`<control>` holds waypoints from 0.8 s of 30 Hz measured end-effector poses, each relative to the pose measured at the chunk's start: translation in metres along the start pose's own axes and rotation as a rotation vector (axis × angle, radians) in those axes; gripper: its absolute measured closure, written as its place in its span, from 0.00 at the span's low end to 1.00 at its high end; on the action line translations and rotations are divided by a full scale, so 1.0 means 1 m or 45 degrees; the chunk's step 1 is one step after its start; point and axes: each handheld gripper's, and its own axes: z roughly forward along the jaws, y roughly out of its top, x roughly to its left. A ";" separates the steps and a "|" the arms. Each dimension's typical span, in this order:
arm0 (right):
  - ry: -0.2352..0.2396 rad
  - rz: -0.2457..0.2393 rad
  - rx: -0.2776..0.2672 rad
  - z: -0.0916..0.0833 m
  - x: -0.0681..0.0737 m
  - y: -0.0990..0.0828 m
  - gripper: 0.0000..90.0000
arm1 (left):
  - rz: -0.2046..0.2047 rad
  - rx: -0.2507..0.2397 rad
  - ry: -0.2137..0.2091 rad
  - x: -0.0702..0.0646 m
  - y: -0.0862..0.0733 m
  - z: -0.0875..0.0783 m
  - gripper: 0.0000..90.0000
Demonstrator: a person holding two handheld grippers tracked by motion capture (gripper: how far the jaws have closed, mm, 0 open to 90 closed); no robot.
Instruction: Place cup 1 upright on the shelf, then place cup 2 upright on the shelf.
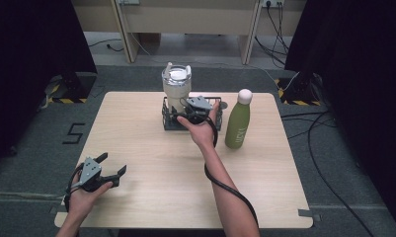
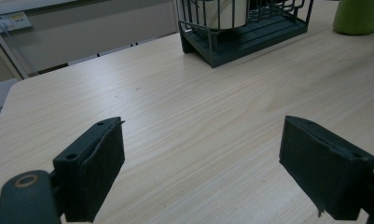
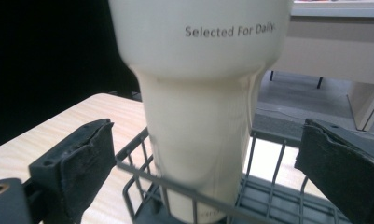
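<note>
Cream-white, the big cup [image 1: 176, 88] stands in the left end of the dark wire basket [image 1: 168, 120] near the table's far edge. The right gripper [image 1: 199, 109] is at the basket, jaws wide, nothing held. The left gripper [image 1: 109, 170] rests wide open near the front left corner.

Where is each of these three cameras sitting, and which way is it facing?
High view: above the person's side, looking forward and down on the table; both forearms, left gripper and right gripper show.
Left gripper view: rides the left gripper, looking low across the table at the wire basket; its open pads show.
Right gripper view: rides the right gripper, facing the cream tumbler in the basket; jaws open either side, not touching.
All three share the tumbler in the basket.
</note>
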 end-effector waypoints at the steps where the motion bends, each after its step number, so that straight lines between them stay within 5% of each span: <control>1: 0.004 -0.004 0.002 -0.002 0.000 -0.001 0.05 | -0.001 0.000 0.000 0.000 0.000 0.000 0.15; 24: 0.037 0.011 -0.006 -0.042 -0.006 -0.019 0.11 | -0.002 -0.006 0.019 0.000 0.000 -0.003 0.15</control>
